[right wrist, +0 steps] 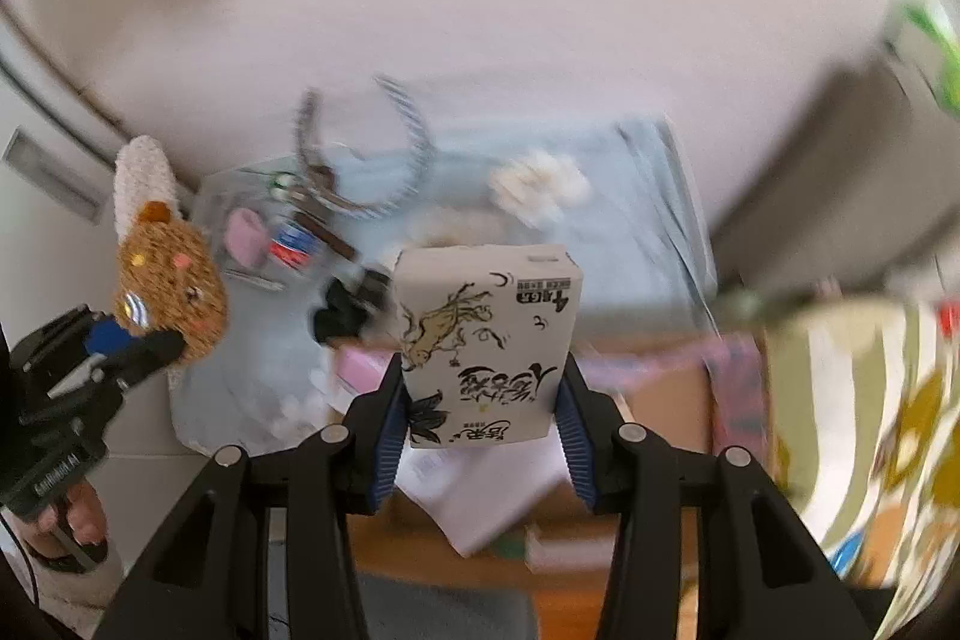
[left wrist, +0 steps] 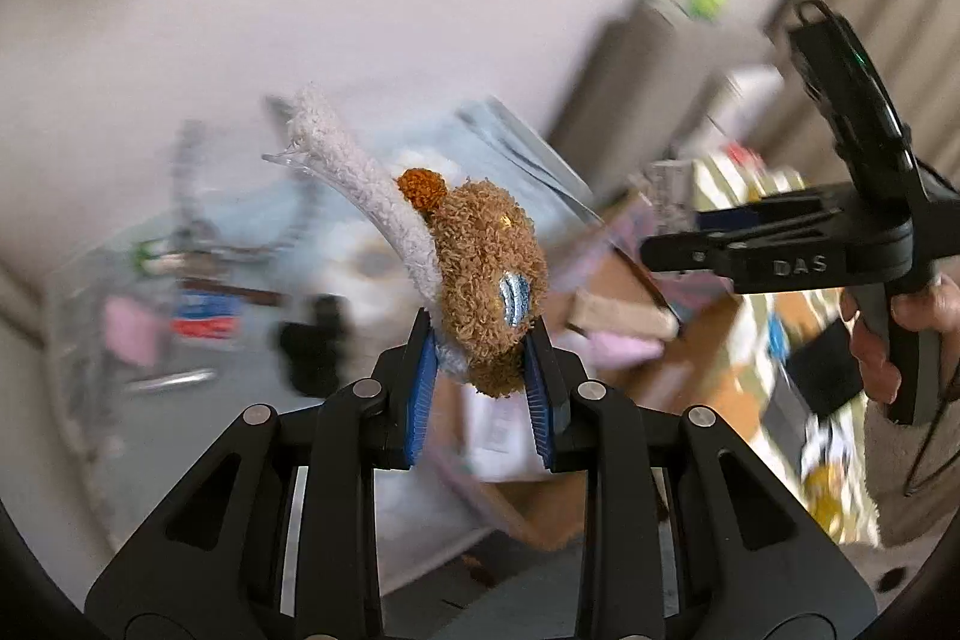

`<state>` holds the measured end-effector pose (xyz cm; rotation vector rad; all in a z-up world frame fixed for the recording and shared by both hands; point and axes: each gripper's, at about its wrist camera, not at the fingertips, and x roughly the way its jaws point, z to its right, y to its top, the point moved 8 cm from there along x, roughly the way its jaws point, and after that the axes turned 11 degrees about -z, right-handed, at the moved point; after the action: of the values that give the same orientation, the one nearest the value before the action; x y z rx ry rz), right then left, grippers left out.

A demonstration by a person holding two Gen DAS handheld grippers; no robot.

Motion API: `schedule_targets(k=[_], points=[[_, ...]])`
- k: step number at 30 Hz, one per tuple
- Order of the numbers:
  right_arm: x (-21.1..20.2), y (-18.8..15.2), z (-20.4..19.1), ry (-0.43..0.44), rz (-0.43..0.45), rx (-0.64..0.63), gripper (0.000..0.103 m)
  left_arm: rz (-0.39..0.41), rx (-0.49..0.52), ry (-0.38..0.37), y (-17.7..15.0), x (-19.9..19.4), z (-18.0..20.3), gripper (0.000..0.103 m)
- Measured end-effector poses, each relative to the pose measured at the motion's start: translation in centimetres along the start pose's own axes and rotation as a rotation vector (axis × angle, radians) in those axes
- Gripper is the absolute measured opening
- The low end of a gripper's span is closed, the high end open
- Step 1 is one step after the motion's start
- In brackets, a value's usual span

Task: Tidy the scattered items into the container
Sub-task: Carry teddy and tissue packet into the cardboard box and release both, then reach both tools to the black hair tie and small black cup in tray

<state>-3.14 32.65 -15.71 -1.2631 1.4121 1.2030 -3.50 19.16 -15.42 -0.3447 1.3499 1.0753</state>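
Observation:
My left gripper (left wrist: 480,340) is shut on a fuzzy brown bear plush (left wrist: 486,268) fixed to a white fleecy headband (left wrist: 354,178), held up in the air. The right wrist view shows this plush (right wrist: 171,292) at the left, in the left gripper (right wrist: 141,346). My right gripper (right wrist: 483,376) is shut on a white carton (right wrist: 486,334) printed with ink drawings and characters. Below and beyond both lies a clear bluish container (right wrist: 672,196), blurred, with headbands, a pink item and a black clip inside. The right gripper (left wrist: 672,253) also shows at the right of the left wrist view.
A brown cardboard box (right wrist: 666,400) with papers and pink things lies under the grippers. Patterned green and yellow fabric (right wrist: 870,430) fills the right. A grey cabinet (right wrist: 810,196) stands behind it. A hand (left wrist: 918,307) grips the right tool's handle.

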Motion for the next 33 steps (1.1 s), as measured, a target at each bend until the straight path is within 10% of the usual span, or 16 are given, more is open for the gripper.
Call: schedule_targets(k=[9, 16, 18, 22, 33], points=[[6.8, -5.7, 4.9, -0.019, -0.108, 0.106, 0.042, -0.226, 0.144, -0.021, -3.3, 10.0, 6.7, 0.024], [8.2, -6.0, 6.0, 0.012, -0.124, 0.121, 0.042, -0.258, 0.154, 0.015, -3.9, 12.2, 7.1, 0.025], [8.5, -5.9, 6.2, 0.011, -0.127, 0.113, 0.043, -0.266, 0.157, 0.032, -3.9, 12.1, 7.0, 0.034], [9.0, -5.5, 6.1, -0.004, -0.134, 0.079, 0.048, -0.259, 0.165, 0.069, -3.6, 11.9, 7.1, 0.090], [6.4, -4.1, 6.0, 0.032, -0.055, 0.069, 0.052, -0.172, 0.102, 0.066, -2.3, 8.2, 4.6, 0.090]])
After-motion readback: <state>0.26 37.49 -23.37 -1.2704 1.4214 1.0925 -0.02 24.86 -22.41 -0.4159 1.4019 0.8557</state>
